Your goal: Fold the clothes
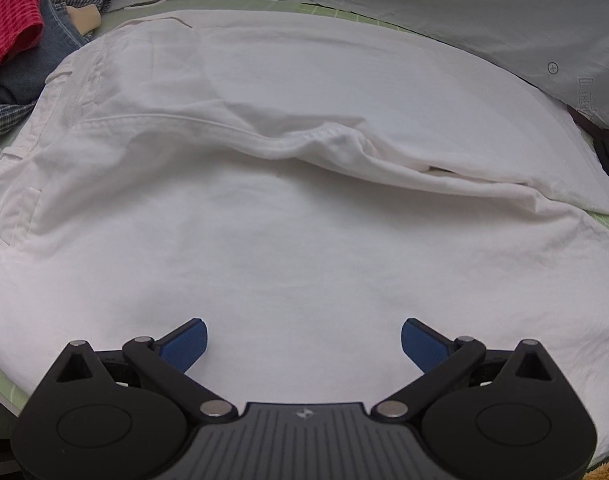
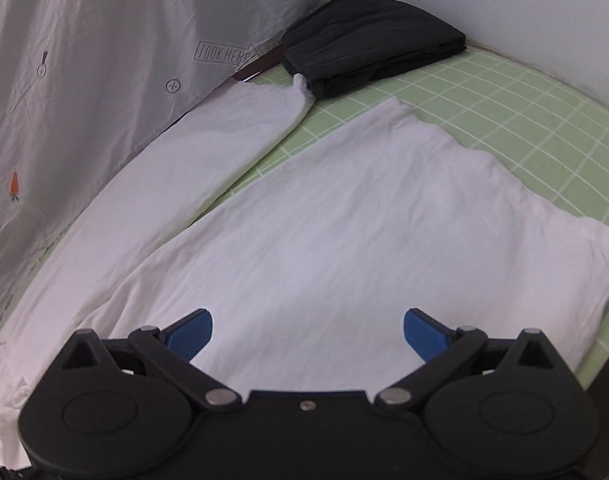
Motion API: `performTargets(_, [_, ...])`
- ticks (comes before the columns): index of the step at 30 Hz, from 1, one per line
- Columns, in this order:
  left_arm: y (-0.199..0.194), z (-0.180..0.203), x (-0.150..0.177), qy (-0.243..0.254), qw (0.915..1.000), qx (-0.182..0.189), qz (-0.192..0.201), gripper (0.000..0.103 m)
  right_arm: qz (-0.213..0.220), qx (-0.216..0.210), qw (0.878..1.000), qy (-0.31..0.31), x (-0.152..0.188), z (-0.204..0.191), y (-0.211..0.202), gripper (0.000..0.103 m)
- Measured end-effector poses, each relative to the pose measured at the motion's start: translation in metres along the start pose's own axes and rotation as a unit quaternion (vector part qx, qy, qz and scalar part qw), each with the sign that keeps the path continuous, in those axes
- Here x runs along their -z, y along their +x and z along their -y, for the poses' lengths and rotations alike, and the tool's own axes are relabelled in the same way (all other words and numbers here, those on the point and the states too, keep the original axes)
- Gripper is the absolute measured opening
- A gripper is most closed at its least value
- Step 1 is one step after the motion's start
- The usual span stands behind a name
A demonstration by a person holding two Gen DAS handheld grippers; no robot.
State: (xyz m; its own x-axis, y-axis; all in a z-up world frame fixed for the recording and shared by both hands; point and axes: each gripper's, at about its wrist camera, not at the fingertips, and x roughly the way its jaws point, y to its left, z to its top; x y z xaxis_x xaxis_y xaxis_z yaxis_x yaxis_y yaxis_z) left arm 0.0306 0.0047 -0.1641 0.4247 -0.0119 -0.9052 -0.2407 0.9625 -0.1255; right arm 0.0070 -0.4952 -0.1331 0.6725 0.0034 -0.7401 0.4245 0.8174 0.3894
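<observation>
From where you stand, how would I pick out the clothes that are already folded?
Start at the green gridded mat and follow the white trousers out to the end of the far leg. There, by the pale wall, sits a folded black garment touching that leg's hem. It is the only dark, squared-off bundle; everything else nearby is white and spread flat.

White trousers [image 1: 304,220] on a pale green mat [image 2: 524,120] gridded in white; a black folded garment [image 2: 368,36]; grey sheet [image 2: 104,60] printed with orange carrots; blue gripper pads [image 1: 188,342].

The grey sheet [image 2: 104,60] reads "LOOK HERE".
</observation>
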Motion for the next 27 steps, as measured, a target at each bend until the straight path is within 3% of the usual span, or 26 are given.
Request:
performTargets(15, [-0.005,0.046,0.03,-0.024,0.9997,0.003,-0.009,0.102,0.032,-0.008,0.984,0.175,-0.028,0.14,-0.036,0.103])
performTargets(27, [-0.031,0.032,0.045,-0.052,0.9984,-0.009,0.018,0.102,-0.041,-0.087,0.969,0.229,0.003,0.126,-0.016,0.103])
